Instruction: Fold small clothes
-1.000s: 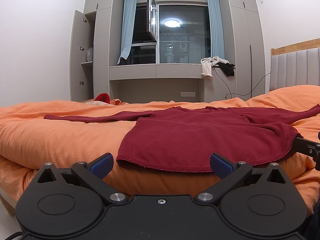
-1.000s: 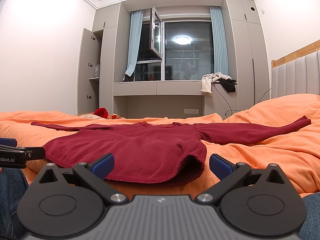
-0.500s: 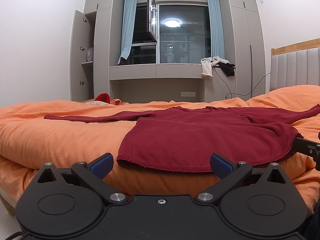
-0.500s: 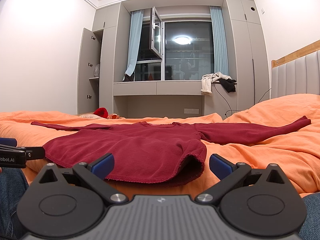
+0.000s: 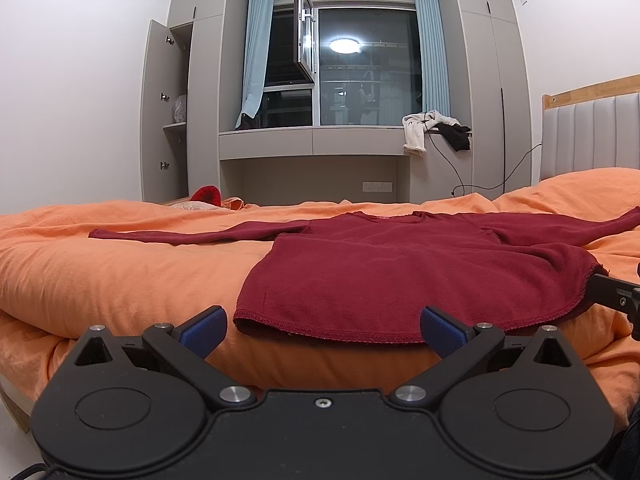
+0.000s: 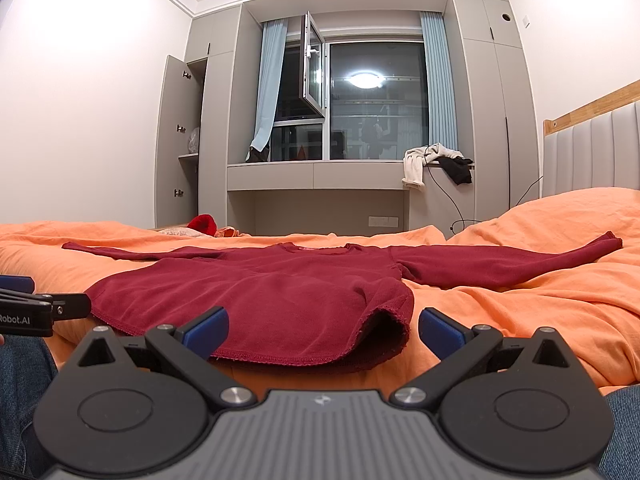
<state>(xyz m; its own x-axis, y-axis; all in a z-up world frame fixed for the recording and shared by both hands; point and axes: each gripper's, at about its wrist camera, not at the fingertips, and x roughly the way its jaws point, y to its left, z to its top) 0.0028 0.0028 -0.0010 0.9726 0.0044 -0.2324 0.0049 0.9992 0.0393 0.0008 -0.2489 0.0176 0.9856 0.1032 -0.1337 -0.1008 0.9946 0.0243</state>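
A dark red long-sleeved top [image 5: 400, 276] lies flat on the orange bed, hem towards me, both sleeves spread out sideways; it also shows in the right wrist view [image 6: 272, 300]. My left gripper [image 5: 323, 330] is open and empty just before the hem's left part. My right gripper [image 6: 323, 330] is open and empty just before the hem's right corner, which curls up a little. Each gripper's tip shows at the edge of the other's view.
The orange bedding [image 5: 100, 272] covers the bed, with a raised pillow area [image 6: 560, 220] at right and a padded headboard [image 5: 592, 136]. A red item [image 5: 206, 194] lies at the far bed edge. Grey cabinets and a window bench with clothes [image 5: 432, 128] stand behind.
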